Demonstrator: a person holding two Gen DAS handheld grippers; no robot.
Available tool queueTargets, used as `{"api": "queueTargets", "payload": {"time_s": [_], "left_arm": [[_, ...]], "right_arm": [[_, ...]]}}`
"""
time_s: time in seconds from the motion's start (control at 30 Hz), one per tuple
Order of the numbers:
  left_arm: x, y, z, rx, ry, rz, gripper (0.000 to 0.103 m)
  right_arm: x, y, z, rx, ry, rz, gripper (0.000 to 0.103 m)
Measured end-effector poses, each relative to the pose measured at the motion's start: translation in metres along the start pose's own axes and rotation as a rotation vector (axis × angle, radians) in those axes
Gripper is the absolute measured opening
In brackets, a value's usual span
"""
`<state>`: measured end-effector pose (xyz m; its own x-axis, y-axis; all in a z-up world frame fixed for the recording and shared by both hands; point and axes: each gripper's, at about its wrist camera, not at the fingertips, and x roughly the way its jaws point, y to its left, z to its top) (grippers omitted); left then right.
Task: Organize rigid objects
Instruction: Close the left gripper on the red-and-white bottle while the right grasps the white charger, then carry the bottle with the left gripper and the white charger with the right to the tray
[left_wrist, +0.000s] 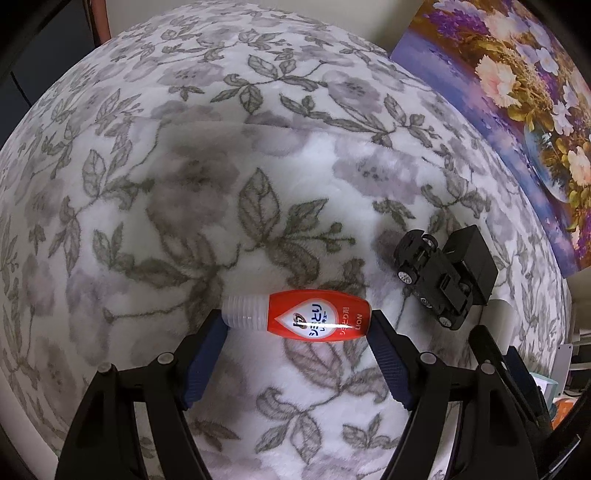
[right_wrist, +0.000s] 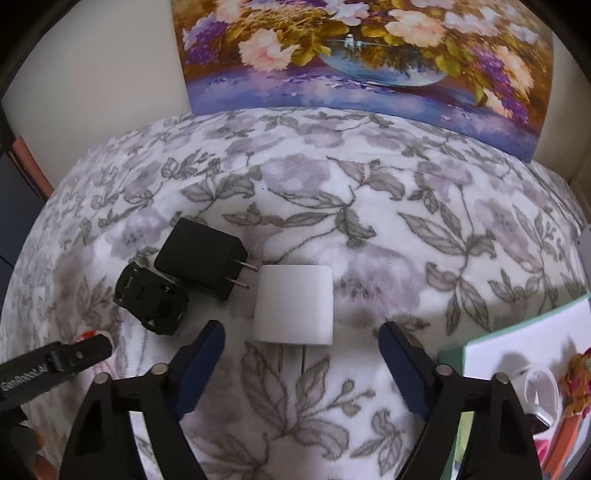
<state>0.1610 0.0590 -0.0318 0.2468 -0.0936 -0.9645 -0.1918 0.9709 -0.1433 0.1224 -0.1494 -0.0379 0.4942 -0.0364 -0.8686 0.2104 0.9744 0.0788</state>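
Note:
A small red bottle with a clear ribbed cap lies sideways on the floral blanket. My left gripper spans it end to end, both pads touching its ends. A black toy car lies upside down beside a black plug adapter to the right. In the right wrist view the car, the black adapter and a white plug adapter lie in a row. My right gripper is open, its fingers either side of the white adapter's prongs, apart from it.
A flower painting leans on the wall behind the blanket. A white and green box with small items sits at the right edge. The left gripper's finger reaches in at lower left of the right wrist view.

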Motion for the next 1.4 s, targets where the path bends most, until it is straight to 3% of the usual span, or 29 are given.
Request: {"api": "queueTargets", "payload": {"time_s": [0.23, 0.3, 0.63, 0.97, 1.23, 1.4], "left_arm": [[0.002, -0.003, 0.004, 0.006, -0.003, 0.001, 0.078], [0.001, -0.002, 0.002, 0.005, -0.003, -0.004, 0.078], [-0.005, -0.006, 0.0, 0.013, -0.017, -0.043, 0.078], [-0.042, -0.026, -0.004, 0.046, -0.1, -0.089, 0.078], [-0.079, -0.044, -0.017, 0.126, -0.178, -0.107, 0.078], [-0.097, -0.051, -0.028, 0.148, -0.21, -0.135, 0.078]], "right_arm": [[0.008, 0.009, 0.001, -0.052, -0.016, -0.045, 0.058], [0.006, 0.008, 0.001, -0.052, -0.026, -0.042, 0.046], [-0.001, 0.005, 0.001, -0.056, -0.031, -0.026, 0.045], [-0.024, -0.008, 0.001, -0.017, -0.052, -0.008, 0.045], [-0.066, -0.027, -0.004, 0.049, -0.079, 0.016, 0.045], [-0.092, -0.039, -0.016, 0.05, -0.085, -0.017, 0.045]]}}
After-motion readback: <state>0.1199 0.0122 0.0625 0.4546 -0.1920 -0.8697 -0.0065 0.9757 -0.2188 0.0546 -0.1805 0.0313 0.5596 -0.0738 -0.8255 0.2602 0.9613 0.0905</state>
